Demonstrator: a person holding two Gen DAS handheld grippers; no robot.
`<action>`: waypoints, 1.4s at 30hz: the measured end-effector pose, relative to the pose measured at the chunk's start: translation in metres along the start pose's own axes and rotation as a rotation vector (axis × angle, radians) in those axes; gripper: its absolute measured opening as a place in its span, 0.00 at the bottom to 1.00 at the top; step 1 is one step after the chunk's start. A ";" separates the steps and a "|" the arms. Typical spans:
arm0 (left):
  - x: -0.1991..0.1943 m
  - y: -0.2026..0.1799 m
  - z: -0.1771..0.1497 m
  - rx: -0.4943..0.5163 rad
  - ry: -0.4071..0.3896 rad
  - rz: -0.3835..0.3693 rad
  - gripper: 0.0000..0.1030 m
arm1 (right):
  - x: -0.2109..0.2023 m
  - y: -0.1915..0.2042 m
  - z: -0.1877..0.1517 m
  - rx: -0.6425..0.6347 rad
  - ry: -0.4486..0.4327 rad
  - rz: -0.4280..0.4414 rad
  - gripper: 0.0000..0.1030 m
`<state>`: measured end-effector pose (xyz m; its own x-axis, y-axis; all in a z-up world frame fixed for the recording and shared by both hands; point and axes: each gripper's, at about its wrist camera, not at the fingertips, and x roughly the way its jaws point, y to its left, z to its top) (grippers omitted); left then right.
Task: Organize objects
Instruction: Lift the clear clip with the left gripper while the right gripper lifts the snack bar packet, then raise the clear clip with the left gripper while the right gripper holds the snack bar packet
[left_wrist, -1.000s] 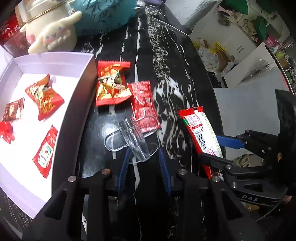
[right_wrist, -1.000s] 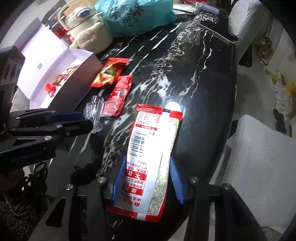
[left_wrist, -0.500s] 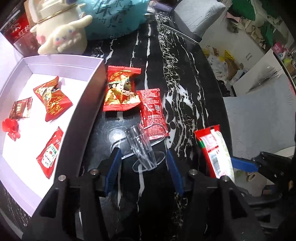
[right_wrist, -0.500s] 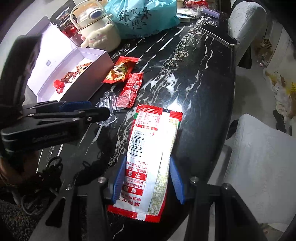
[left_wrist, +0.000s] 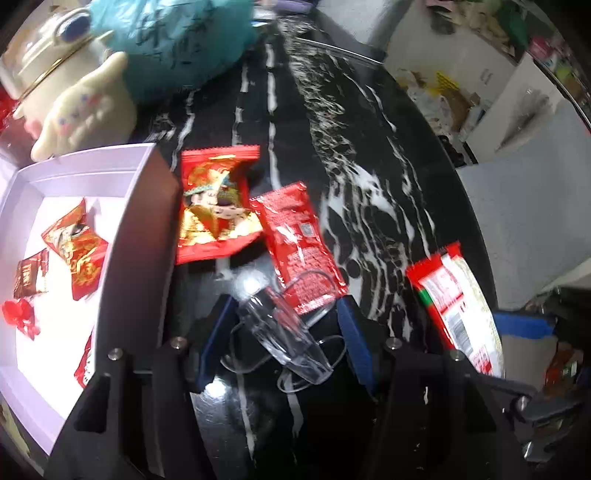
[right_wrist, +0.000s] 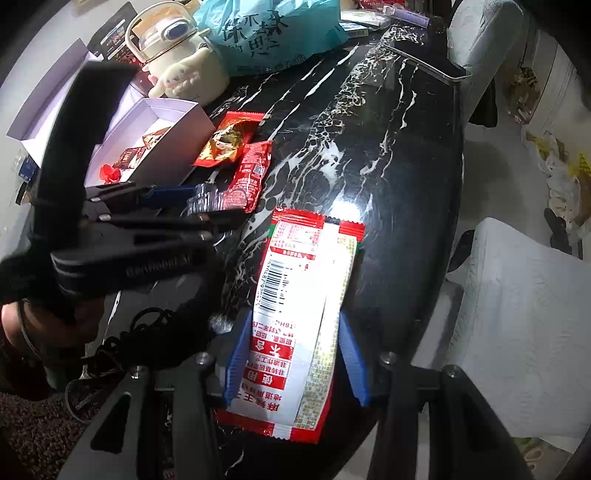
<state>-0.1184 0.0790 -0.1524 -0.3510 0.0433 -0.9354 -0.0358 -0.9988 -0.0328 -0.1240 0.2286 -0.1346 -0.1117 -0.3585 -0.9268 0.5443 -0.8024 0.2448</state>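
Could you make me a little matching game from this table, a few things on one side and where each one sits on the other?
Things:
1. clear plastic clip
2. long red and white packet
3. small brown sachet
4. teal bag

Places:
A. inside the white box
B. between the left gripper fingers, whose jaws are opening
C. at the table's far end, beside the cream plush
D. gripped by the right gripper

Pairs: 1-B, 2-D, 3-A, 4-C
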 end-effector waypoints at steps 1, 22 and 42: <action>-0.001 -0.001 -0.002 0.015 -0.004 -0.005 0.52 | 0.001 0.000 0.001 0.000 0.001 0.001 0.46; -0.025 0.006 -0.010 0.000 0.025 -0.068 0.26 | -0.017 0.007 0.005 -0.031 -0.052 0.013 0.46; -0.023 -0.002 -0.034 0.001 0.108 0.026 0.68 | -0.029 0.016 -0.023 -0.034 -0.054 0.024 0.46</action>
<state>-0.0786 0.0790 -0.1426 -0.2490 0.0144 -0.9684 -0.0290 -0.9996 -0.0074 -0.0933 0.2368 -0.1105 -0.1425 -0.4037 -0.9037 0.5748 -0.7770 0.2565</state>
